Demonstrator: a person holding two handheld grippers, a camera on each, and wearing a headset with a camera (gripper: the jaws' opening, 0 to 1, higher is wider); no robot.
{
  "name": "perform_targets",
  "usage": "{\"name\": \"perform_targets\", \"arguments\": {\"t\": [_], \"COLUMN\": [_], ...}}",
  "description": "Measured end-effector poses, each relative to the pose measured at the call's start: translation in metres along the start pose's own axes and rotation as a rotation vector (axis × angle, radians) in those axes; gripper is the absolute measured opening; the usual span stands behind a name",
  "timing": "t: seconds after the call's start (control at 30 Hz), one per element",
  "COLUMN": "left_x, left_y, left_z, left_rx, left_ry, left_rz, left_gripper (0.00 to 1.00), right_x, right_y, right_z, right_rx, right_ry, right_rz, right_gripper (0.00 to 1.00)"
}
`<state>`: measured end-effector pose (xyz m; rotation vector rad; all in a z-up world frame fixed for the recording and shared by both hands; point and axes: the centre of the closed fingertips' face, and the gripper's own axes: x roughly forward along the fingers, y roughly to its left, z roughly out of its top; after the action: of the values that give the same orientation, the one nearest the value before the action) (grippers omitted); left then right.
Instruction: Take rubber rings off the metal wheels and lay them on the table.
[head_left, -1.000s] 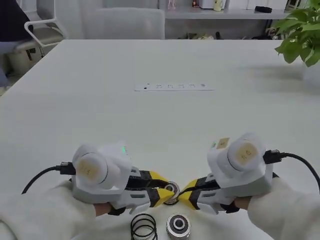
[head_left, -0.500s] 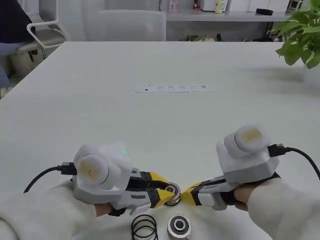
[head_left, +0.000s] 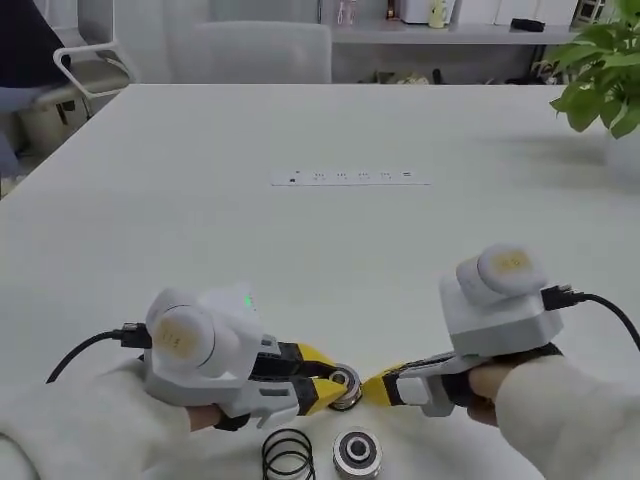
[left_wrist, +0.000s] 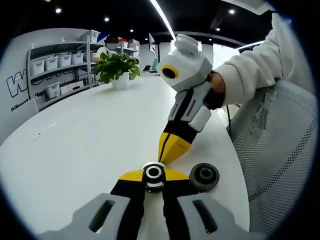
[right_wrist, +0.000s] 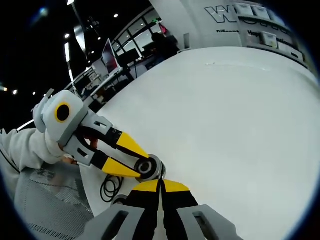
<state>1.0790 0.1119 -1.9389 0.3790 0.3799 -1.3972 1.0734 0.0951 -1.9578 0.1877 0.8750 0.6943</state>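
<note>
My left gripper (head_left: 333, 386) is shut on a small metal wheel (head_left: 346, 380), held just above the white table (head_left: 320, 240). In the left gripper view the wheel (left_wrist: 153, 172) sits between the yellow jaws. My right gripper (head_left: 374, 390) is shut, its yellow tips at the wheel's right edge; I cannot tell whether they pinch a ring. The right gripper view has its jaws (right_wrist: 160, 184) closed right beside the held wheel (right_wrist: 151, 168). Black rubber rings (head_left: 288, 454) lie in a small pile on the table near me. A second wheel (head_left: 357, 452) lies next to them.
A flat socket strip (head_left: 348, 177) lies mid-table. A potted plant (head_left: 602, 70) stands at the far right and a chair (head_left: 250, 45) behind the far edge. A cable (head_left: 605, 320) trails from the right gripper.
The right gripper's body has lifted and swung to the right, while its tips stay at the wheel. The left gripper and the wheel have not moved.
</note>
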Motion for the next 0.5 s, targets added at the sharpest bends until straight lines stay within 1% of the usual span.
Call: {"name": "perform_targets", "arguments": {"t": [0.27,0.3,0.37,0.4,0.43,0.5], "left_x": [0.000,0.000,0.000,0.000,0.000,0.000], "left_y": [0.000,0.000,0.000,0.000,0.000,0.000], "left_z": [0.000,0.000,0.000,0.000,0.000,0.000], "left_rx": [0.002,0.003,0.002,0.003,0.003,0.002], "left_ry": [0.000,0.000,-0.001,-0.001,-0.001,-0.002], "left_rz": [0.000,-0.001,-0.002,-0.002,-0.002,-0.003], "left_gripper": [0.07,0.07,0.07,0.07,0.07,0.07], "right_x": [-0.001,-0.002,-0.004,-0.004,-0.004,-0.003], "right_y": [0.001,0.000,0.003,0.003,0.002,0.003], "right_z": [0.001,0.005,0.011,0.010,0.008,0.007], "right_rx": [0.013,0.021,0.072,0.088,0.074,0.070], "right_ry": [-0.005,-0.029,-0.059,-0.052,-0.048,-0.044], "right_rz": [0.003,0.001,0.026,0.033,0.022,0.021], "right_gripper": [0.00,0.00,0.00,0.00,0.00,0.00]}}
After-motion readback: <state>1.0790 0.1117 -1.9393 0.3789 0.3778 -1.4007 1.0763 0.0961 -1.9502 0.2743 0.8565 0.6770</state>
